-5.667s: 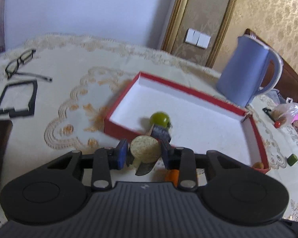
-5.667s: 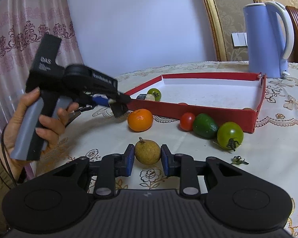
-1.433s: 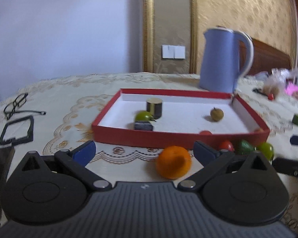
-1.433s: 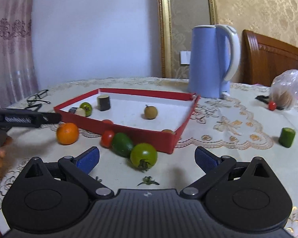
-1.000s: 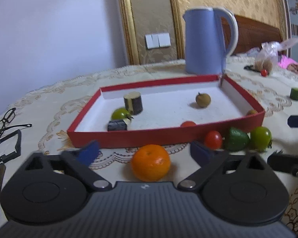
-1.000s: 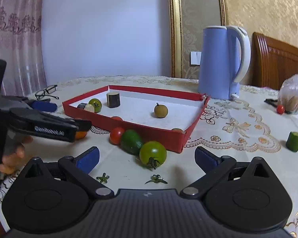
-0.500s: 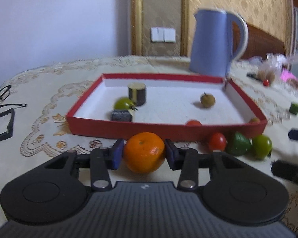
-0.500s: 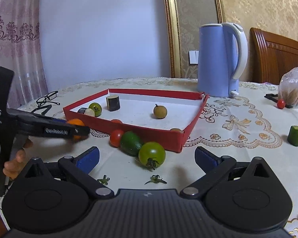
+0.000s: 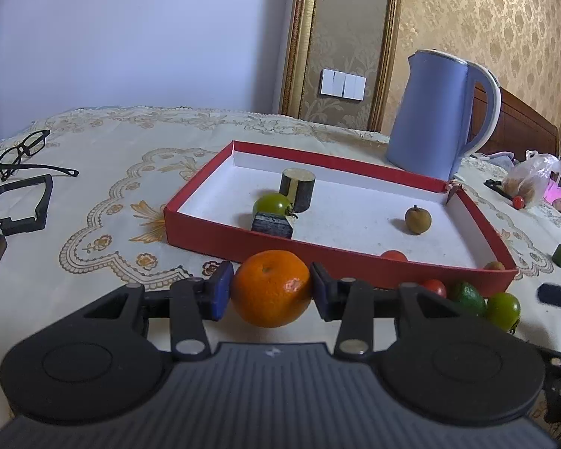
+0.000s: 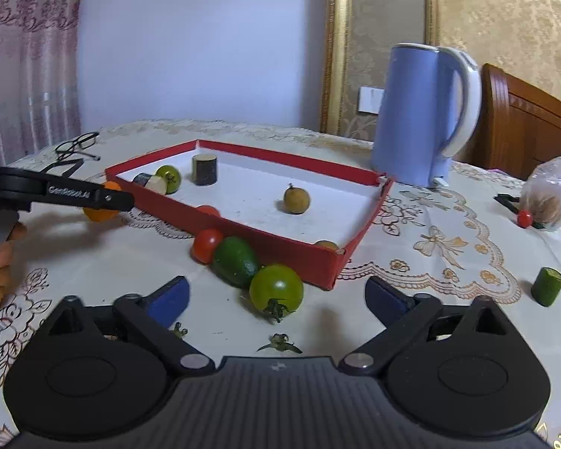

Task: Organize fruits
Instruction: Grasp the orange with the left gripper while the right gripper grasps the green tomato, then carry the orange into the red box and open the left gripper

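My left gripper is shut on an orange and holds it just in front of the red box; the right wrist view shows the orange above the cloth. In the box lie a green tomato, a dark cylinder piece, a dark slice, a brown longan and a red tomato. My right gripper is open, with a green tomato between its fingers. An avocado and a red tomato lie beside the box.
A blue kettle stands behind the box. Glasses and a black frame lie at the left. A green cylinder piece, a plastic bag and a small red tomato are at the right. Green stems lie near my right gripper.
My left gripper closed on the orange and has lifted it off the cloth toward the box. My right gripper stayed open and edged closer to the green tomato.
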A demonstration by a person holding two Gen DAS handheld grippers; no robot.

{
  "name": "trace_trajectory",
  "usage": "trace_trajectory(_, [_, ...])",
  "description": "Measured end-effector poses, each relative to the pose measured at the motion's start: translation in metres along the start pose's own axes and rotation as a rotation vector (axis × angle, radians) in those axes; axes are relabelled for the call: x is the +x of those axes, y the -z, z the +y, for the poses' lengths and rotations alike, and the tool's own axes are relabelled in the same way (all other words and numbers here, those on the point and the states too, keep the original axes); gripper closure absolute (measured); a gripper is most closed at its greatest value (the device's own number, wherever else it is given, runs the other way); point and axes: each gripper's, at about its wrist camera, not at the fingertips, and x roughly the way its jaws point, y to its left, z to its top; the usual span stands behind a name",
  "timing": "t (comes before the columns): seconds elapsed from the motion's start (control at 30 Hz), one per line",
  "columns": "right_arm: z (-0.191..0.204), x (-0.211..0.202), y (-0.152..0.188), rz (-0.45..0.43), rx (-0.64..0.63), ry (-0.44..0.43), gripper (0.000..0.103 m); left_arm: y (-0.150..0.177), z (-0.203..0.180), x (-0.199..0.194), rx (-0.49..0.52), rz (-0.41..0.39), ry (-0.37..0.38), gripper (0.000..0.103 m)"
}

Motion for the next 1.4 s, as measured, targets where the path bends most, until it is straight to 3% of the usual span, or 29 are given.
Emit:
trace_trajectory(0.1, [-0.001, 0.005, -0.002, 0.041, -0.013, -0.035, 0.032, 0.0, 0.0, 0.001, -0.002, 0.003, -0.002, 0.062])
trace_trajectory(0.33, [-0.006, 0.018, -0.004, 0.087, -0.004, -0.074, 0.05, 0.0, -0.001, 0.001, 0.001, 0.004, -0.005, 0.062])
trace_trajectory(0.43, [-0.008, 0.018, -0.004, 0.088, 0.009, -0.086, 0.062, 0.0, -0.001, 0.001, 0.002, 0.004, -0.005, 0.062])
trace_trajectory(0.47, [-0.008, 0.018, -0.004, 0.088, 0.013, -0.08, 0.071, 0.0, -0.001, 0.001, 0.001, 0.004, -0.004, 0.062])
trace_trajectory(0.93, [-0.001, -0.012, 0.008, 0.014, 0.085, -0.095, 0.07, 0.0, -0.003, 0.002, 0.004, 0.004, -0.017, 0.062])
trace_trajectory(1.23, [-0.019, -0.014, 0.014, -0.045, 0.228, -0.091, 0.07, -0.003, -0.015, 0.006, 0.069, 0.028, -0.064, 0.062])
trace_trajectory(1.4, [-0.02, -0.015, 0.015, -0.051, 0.237, -0.095, 0.07, -0.013, -0.026, 0.001, 0.119, 0.003, -0.085, 0.062])
